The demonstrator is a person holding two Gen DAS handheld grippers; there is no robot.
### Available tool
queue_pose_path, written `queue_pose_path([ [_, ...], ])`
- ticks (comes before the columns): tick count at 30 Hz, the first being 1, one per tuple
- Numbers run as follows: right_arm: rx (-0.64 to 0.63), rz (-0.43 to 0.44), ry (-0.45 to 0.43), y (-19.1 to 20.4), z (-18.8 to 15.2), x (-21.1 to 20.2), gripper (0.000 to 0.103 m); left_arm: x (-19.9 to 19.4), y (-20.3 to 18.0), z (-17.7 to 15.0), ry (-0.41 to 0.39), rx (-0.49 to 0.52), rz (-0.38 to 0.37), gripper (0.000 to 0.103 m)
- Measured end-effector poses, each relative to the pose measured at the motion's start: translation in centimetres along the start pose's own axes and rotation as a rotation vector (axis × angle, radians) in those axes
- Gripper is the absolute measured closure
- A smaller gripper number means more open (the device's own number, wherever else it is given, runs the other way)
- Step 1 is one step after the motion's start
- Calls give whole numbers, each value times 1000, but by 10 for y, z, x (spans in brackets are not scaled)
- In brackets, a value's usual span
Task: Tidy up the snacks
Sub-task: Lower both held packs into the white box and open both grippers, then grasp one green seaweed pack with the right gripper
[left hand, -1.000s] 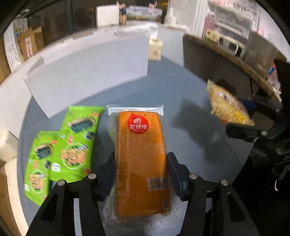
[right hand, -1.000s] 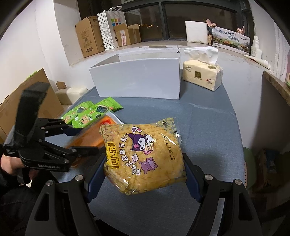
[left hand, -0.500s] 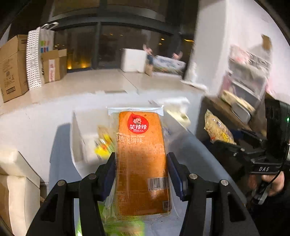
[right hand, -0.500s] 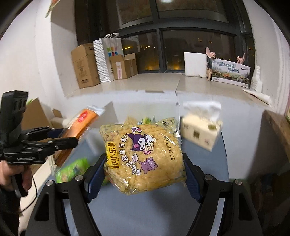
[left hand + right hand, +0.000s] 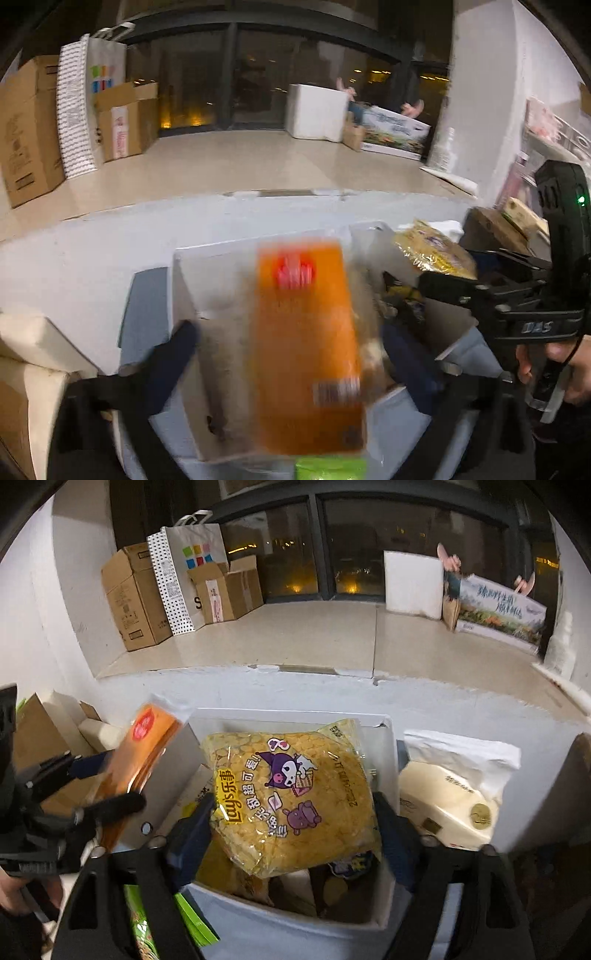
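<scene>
With the fingers of both the left gripper (image 5: pixel 291 354) and the right gripper (image 5: pixel 291 830) just released over the white box (image 5: pixel 388 746), the orange pack (image 5: pixel 306 350) at frame centre and the chips bag (image 5: pixel 291 794) should be left to drop clear inside.

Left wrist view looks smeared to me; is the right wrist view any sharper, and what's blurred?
Left wrist view: orange snack pack and fingers motion-smeared, label unreadable. Right wrist view: sharper, yellow chip bag print legible; window glass dark with lamp glints.
</scene>
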State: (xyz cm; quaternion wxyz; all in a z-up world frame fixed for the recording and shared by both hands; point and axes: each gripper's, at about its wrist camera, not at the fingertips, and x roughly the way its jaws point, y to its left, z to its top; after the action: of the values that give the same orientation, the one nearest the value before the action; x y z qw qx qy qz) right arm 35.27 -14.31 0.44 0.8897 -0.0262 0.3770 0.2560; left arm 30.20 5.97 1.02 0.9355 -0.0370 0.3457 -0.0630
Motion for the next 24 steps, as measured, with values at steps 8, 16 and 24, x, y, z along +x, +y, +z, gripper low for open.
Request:
queue_pose_path([
  [8,36,0,-56,-11,-11,-12,0,-17,10,-9,-21,-25,11,0],
  [16,6,27,-113,1,-34,-55,0,-50,6,-29,-44,-36,-37,0],
  [24,16,85,-169,13,-79,-107,0,-105,-12,-67,-80,-17,-103,0],
])
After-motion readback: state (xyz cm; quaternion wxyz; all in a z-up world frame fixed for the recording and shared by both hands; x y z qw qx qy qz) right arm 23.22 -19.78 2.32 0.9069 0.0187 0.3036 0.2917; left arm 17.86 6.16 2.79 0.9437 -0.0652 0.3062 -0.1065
